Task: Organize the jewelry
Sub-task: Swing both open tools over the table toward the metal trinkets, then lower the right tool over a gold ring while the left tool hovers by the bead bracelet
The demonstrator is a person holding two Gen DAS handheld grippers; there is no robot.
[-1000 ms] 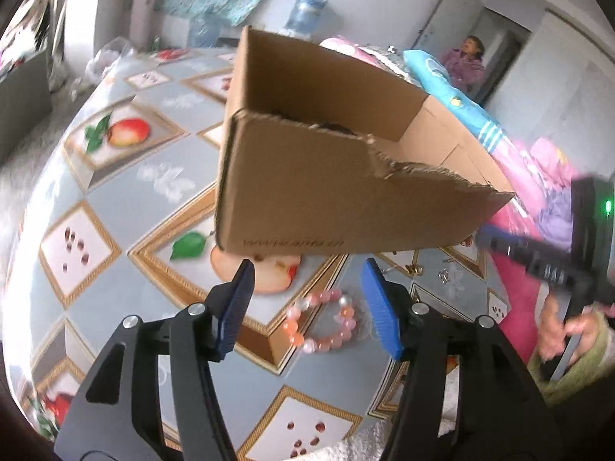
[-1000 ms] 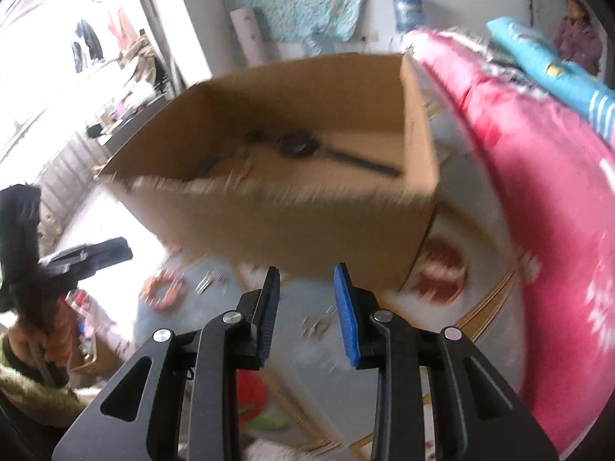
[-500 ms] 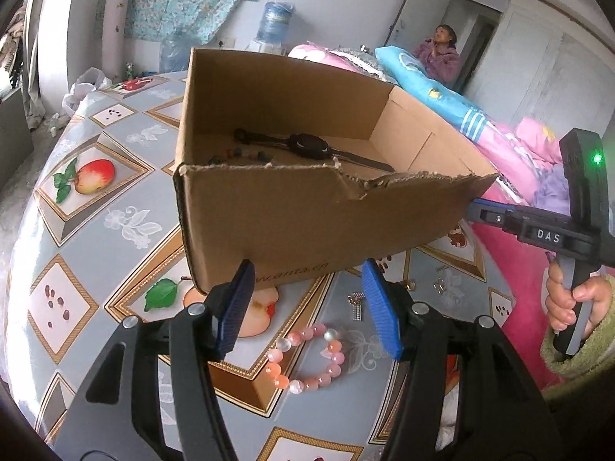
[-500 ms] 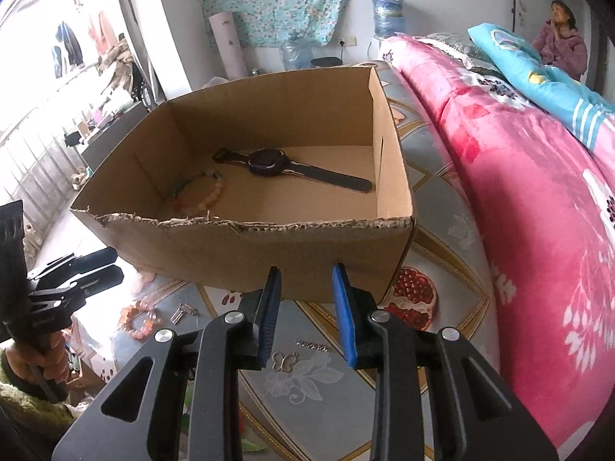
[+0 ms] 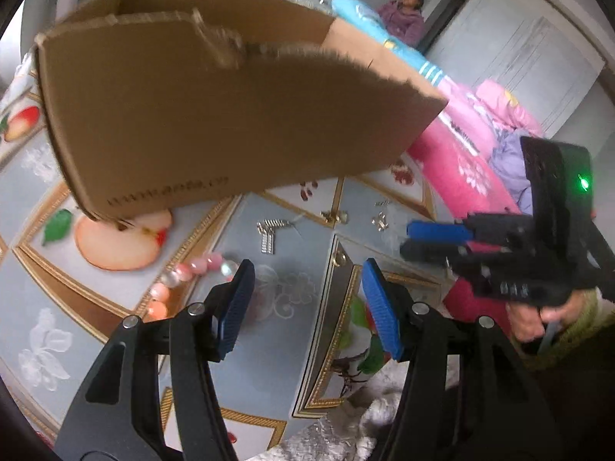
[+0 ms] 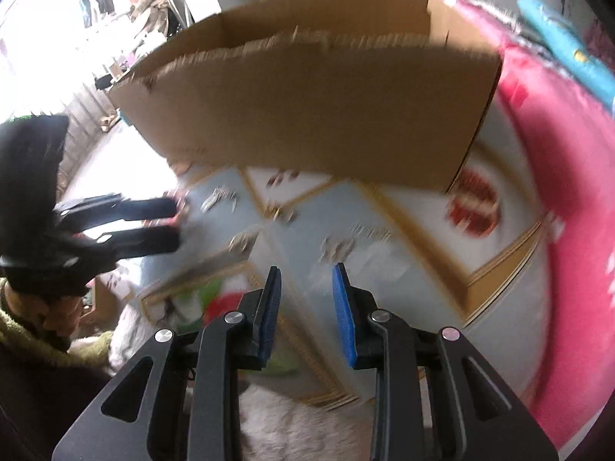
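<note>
A brown cardboard box [image 5: 215, 115] stands on the fruit-print tablecloth [image 5: 50, 269]; its inside is hidden from this low angle. In front of it lie a pink bead bracelet [image 5: 180, 276], silver clips [image 5: 269, 234] and small gold earrings [image 5: 334, 217]. My left gripper [image 5: 307, 299] hangs open over bare cloth just right of the bracelet, holding nothing. My right gripper [image 6: 305, 299] is open with a narrower gap and is empty, above blurred small pieces [image 6: 338, 246]. Each gripper shows in the other's view: right gripper [image 5: 423, 239], left gripper [image 6: 173, 223], box [image 6: 315, 107].
Pink bedding [image 5: 461, 169] borders the table on the right, seen too as a pink quilt [image 6: 557, 192]. White fluffy fabric [image 6: 292, 422] lies at the near table edge. A person in purple [image 5: 403, 15] sits far back by a doorway.
Both grippers have sunk toward the table, so the box's inside and the watch in it are out of sight. My left gripper shifted right; the bracelet now lies left of its left finger.
</note>
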